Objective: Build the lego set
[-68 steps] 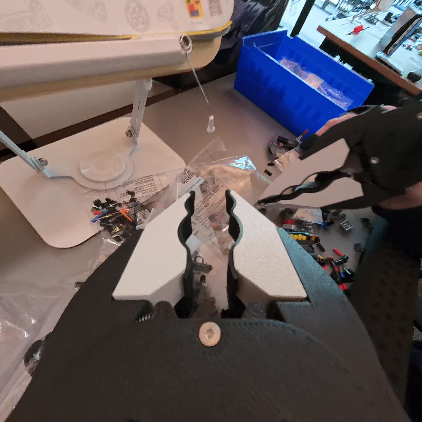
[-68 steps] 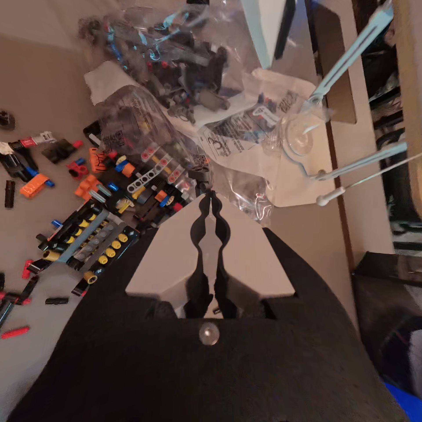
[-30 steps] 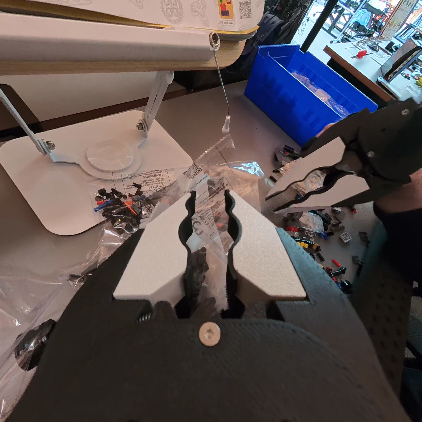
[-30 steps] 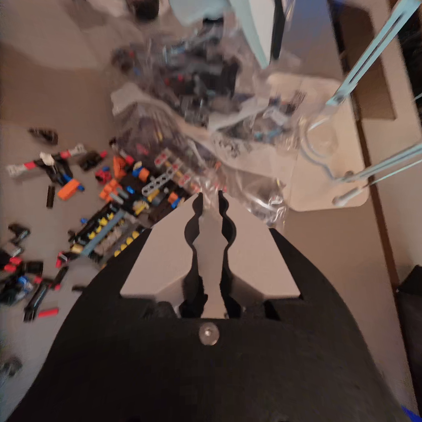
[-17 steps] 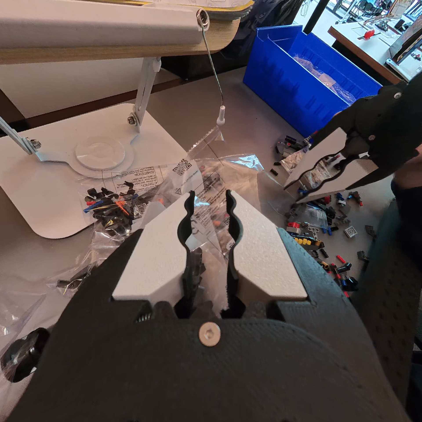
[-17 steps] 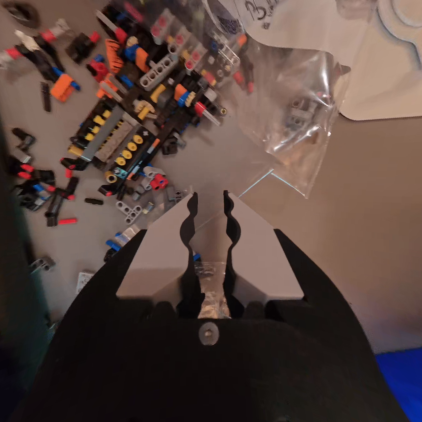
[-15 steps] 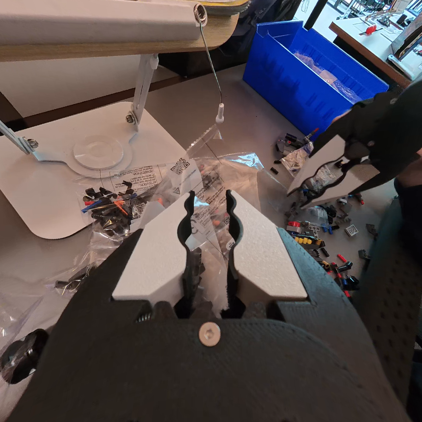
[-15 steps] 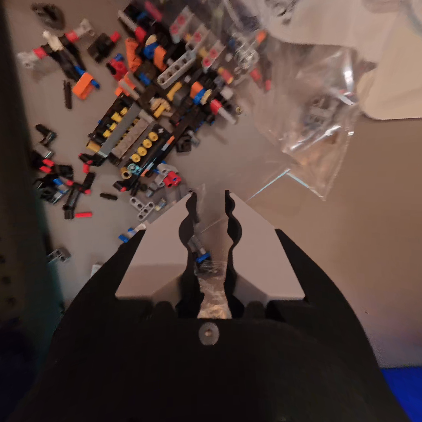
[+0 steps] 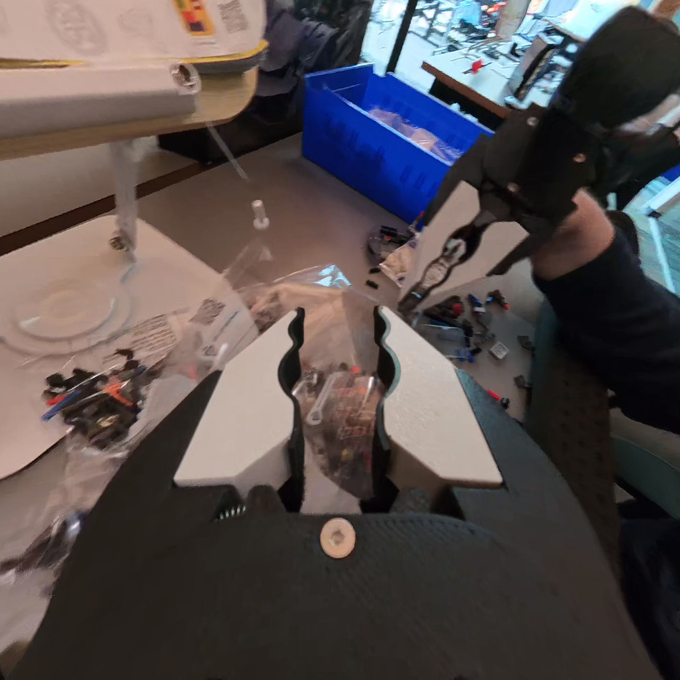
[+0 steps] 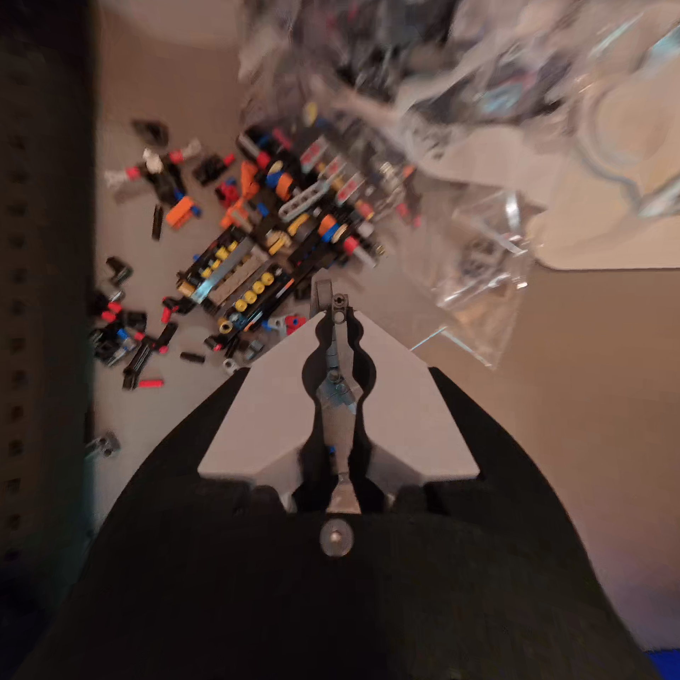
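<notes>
A small clear plastic bag (image 10: 336,390) of grey and blue lego pieces sits pinched between the fingers of the right gripper (image 10: 336,312), with a dark pin-hole connector (image 10: 339,308) showing at the tips; the gripper is clenched on the bag, above the table (image 10: 588,404). Below it lie the partly built black, grey and yellow lego assembly (image 10: 235,272) and scattered loose pieces (image 10: 140,342). The left gripper (image 9: 338,320) hangs with its jaws apart, released, over a larger clear bag of parts (image 9: 342,408). Another bag of dark pieces (image 9: 92,397) rests on the white stand base (image 9: 44,316). A blue bin (image 9: 368,147) stands farther back on the table.
</notes>
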